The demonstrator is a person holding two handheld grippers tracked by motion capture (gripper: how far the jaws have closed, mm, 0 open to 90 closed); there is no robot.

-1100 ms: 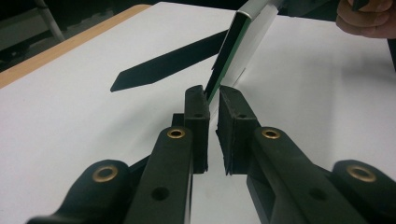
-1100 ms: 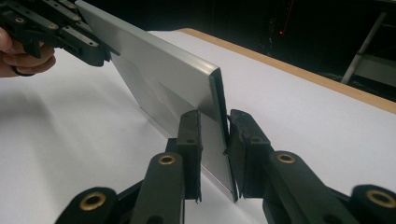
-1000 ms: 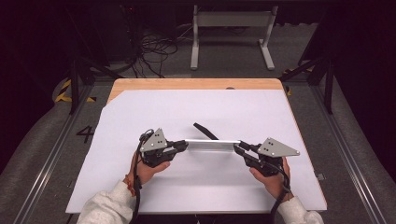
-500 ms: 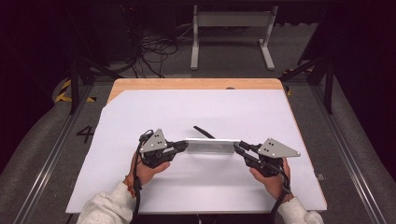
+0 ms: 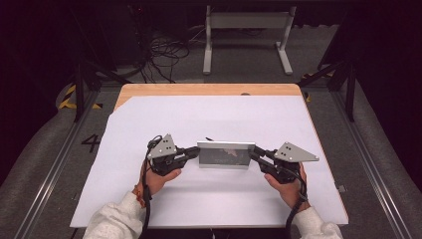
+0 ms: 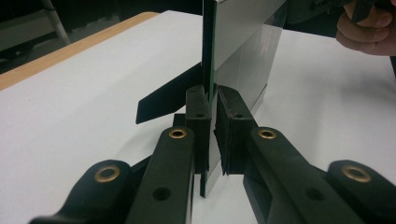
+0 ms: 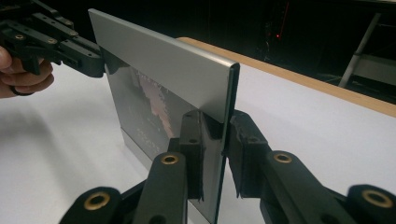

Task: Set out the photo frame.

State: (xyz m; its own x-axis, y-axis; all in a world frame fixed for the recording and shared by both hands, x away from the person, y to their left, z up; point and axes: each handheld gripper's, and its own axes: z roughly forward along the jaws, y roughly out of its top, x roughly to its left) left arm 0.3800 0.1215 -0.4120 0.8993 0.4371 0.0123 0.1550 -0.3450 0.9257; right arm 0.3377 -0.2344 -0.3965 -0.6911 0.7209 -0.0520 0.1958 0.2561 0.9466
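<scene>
Holding steady between two grippers, a thin rectangular panel with a silver metal band along its top and a dark glossy face (image 5: 226,154) stands upright on its long edge, over the white sheet (image 5: 209,117) that covers the wooden desk (image 5: 199,89), nearer the desk's front edge than its back and roughly midway between its left and right edges. On the left end, the left gripper (image 6: 211,123) has its black jaws drawn narrow and pinched on the panel's thin edge, one pad on each face; in the high view that gripper (image 5: 191,154) sits just left of the panel with a hand (image 5: 158,178) beneath it. On the right end, the right gripper (image 7: 223,140) has its jaws narrow too, clamping the panel's near corner, the silver band showing just above the pads; in the high view it (image 5: 256,155) meets the panel's right end, with the other hand (image 5: 287,186) under it. A flat black strip (image 6: 168,98) lies on the white sheet just behind the panel. Both white sleeves (image 5: 117,219) come in from the desk's front edge.
</scene>
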